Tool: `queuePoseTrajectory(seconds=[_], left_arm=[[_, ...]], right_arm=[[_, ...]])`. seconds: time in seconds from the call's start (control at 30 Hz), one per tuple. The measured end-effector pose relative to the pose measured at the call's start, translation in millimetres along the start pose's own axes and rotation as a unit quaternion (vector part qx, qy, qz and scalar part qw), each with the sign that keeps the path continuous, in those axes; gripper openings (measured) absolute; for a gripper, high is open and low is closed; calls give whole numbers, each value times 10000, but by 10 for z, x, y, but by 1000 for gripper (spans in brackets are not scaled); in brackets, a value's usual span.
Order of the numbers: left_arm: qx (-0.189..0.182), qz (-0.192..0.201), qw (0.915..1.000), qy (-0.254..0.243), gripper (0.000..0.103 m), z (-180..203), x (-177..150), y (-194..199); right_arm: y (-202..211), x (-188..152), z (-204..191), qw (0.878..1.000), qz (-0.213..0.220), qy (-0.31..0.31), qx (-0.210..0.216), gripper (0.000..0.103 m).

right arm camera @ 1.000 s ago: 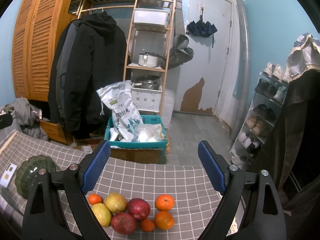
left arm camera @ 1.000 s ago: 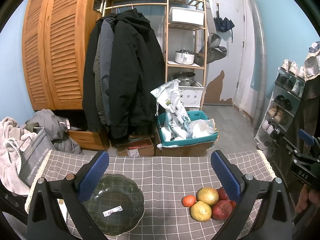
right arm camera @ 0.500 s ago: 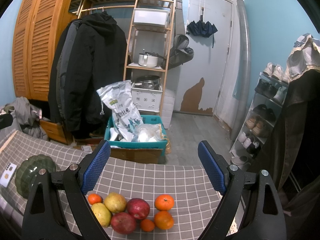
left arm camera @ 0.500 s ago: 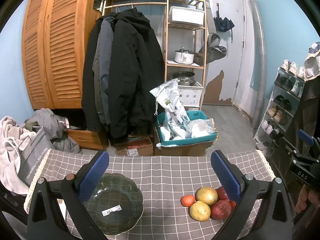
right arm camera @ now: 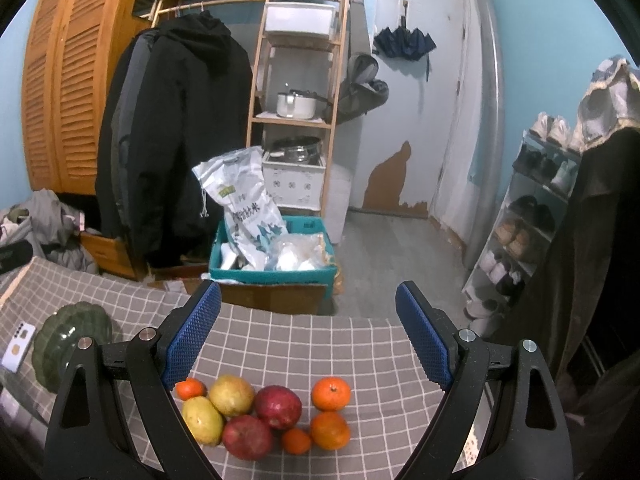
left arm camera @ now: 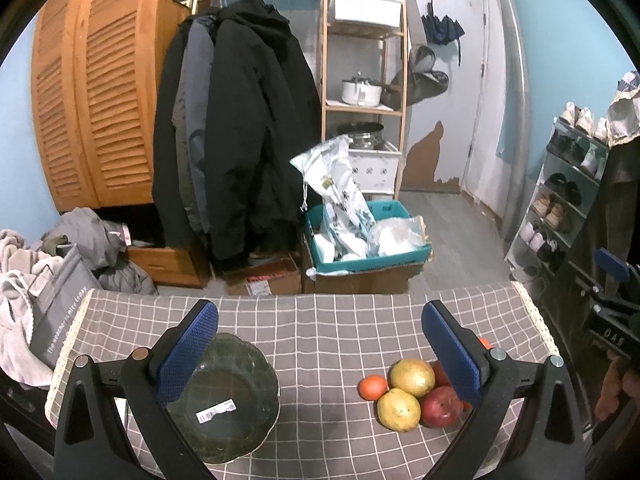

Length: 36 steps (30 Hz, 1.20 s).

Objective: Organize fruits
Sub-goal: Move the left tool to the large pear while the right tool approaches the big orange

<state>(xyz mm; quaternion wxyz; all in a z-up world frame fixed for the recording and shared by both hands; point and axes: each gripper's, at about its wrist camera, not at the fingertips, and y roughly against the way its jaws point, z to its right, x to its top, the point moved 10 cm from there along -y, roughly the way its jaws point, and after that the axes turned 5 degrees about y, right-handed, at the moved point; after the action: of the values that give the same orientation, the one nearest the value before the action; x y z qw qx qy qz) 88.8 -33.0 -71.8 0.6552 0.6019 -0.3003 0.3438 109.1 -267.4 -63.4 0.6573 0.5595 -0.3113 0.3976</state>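
Both grippers are hanging above the table with their jaws spread wide and nothing between them. The left gripper [left arm camera: 320,346] sits over the grey checked tablecloth [left arm camera: 320,320]. Its left finger partly covers a dark green glass bowl [left arm camera: 232,400], which has a white barcode sticker [left arm camera: 215,411] in the bottom and no fruit in it. Just inside its right finger is the fruit pile: two yellow-green pears [left arm camera: 412,378], a small orange [left arm camera: 373,386] on the pile's left, and a red apple [left arm camera: 442,406] half tucked behind the blue pad.

The right gripper [right arm camera: 308,334] hovers almost straight over that same pile, which lies between its fingers and nearer the camera than the tips. From this view you can count the lot: two pears [right arm camera: 231,395] and a small orange [right arm camera: 191,389] by the left finger, two red apples [right arm camera: 278,407] in the middle, then two bigger oranges [right arm camera: 331,393] and a tiny one [right arm camera: 296,441] toward the right. They're mostly touching each other (the top right orange sits a bit apart).

The green bowl [right arm camera: 68,344] is well off to the left of this gripper, outside its left finger, with a white card-like thing [right arm camera: 17,347] lying beside it near the table edge.
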Motion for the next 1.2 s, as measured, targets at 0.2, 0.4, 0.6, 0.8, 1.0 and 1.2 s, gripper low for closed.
queuePoseTrajectory(seconds=[0.2,0.4,0.6,0.8,1.0,1.2], left_arm=[[29,-304,9994,-133,103,45,-180,-228],[-41,-701,9973,-200,103,132,-425,-490],[-68,-1022,9944,-250,103,192,-608,-711],[-119,-1450,9892,-196,103,229,-898,-981],[-141,-1833,9826,-267,102,295,-1197,-1221],[-116,-2013,9787,-391,101,338,-1363,-1349]], right_arm=[[-128,-168,101,9995,-321,-42,6,87],[-299,-404,156,9970,-766,-43,30,87],[-455,-631,181,9935,-1135,-9,4,87],[-648,-913,209,9874,-1579,104,-55,87],[-805,-1176,219,9811,-1932,121,-46,87],[-996,-1486,280,9706,-2406,-80,27,87]])
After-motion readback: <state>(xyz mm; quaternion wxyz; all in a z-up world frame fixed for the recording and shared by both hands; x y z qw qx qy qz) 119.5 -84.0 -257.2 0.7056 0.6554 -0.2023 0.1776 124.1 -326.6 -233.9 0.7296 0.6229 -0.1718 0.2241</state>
